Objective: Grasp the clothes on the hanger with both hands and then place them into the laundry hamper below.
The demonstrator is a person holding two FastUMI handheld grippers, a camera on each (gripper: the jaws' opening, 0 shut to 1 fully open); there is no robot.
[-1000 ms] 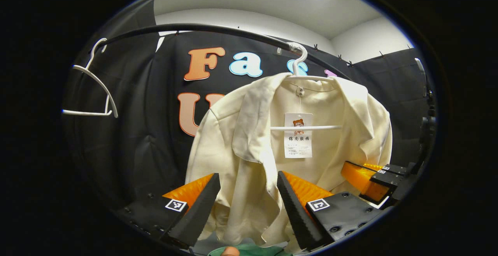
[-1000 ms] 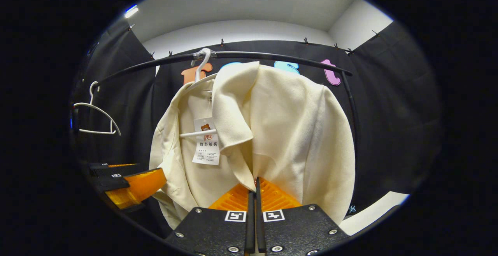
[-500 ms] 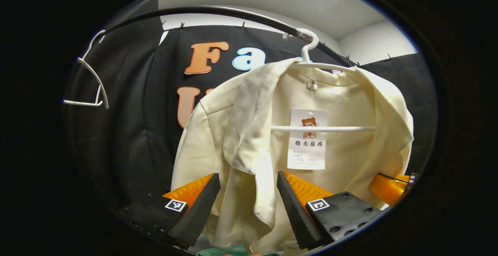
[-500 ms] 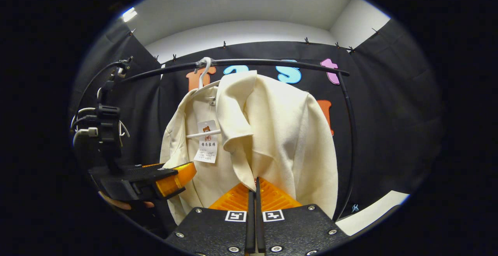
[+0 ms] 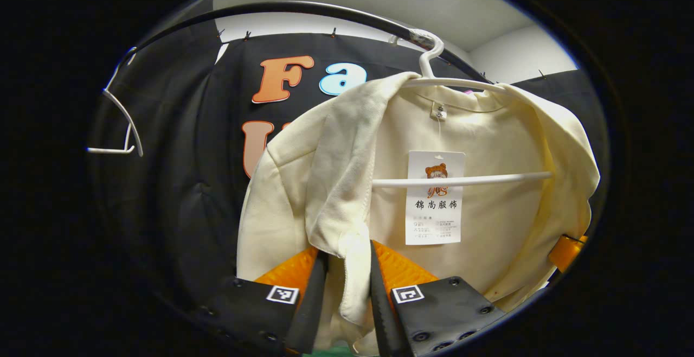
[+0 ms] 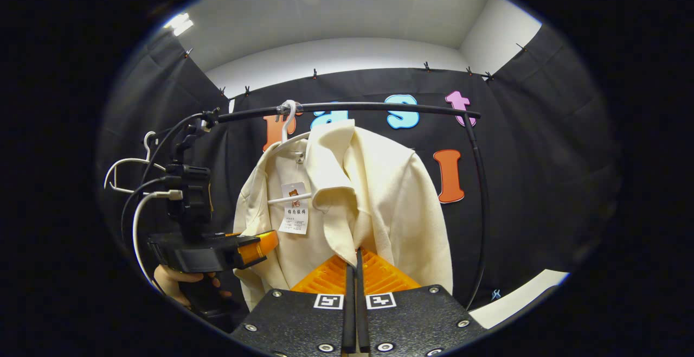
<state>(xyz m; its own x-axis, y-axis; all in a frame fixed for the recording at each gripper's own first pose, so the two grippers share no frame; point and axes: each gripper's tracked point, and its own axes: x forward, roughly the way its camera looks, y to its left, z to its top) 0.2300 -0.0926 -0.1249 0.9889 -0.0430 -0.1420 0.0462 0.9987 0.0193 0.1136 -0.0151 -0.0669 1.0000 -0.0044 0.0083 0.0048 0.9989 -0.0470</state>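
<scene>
- While the cream jacket [image 5: 461,145] hangs from the white hanger [image 5: 461,180] on the black rail [image 5: 303,8], the left gripper view looks up at it from below and in front: the garment's long axis runs straight down from the collar toward the camera. The left gripper [image 5: 343,292] has its fingers narrowed around the hanging front edge of the left lapel panel, cloth between them and apparently touching both; I judge it pinching or about to pinch, but full pressure cannot be confirmed. A paper tag [image 5: 435,198] dangles over the hanger's crossbar, just to the side of the held fold. A strip of green shows at the bottom, beneath the hem, possibly the hamper; too little to tell.
- From the right gripper view the jacket [image 6: 379,194] is seen farther off, still draped on its hanger [image 6: 290,129]. The right gripper [image 6: 355,270] has its fingers pressed together, and the lower edge of the other front panel meets them at the tips; whether cloth is actually caught there is not clear. The left gripper [image 6: 255,246] sits off to the side, at the jacket's opposite front edge, held by a hand [image 6: 173,284]. An empty hanger [image 6: 127,172] hangs further along the rail.
- Judging from both, each gripper is at its own front edge, so the coming move is a lift up and off the hanger's shoulders, then down.
</scene>
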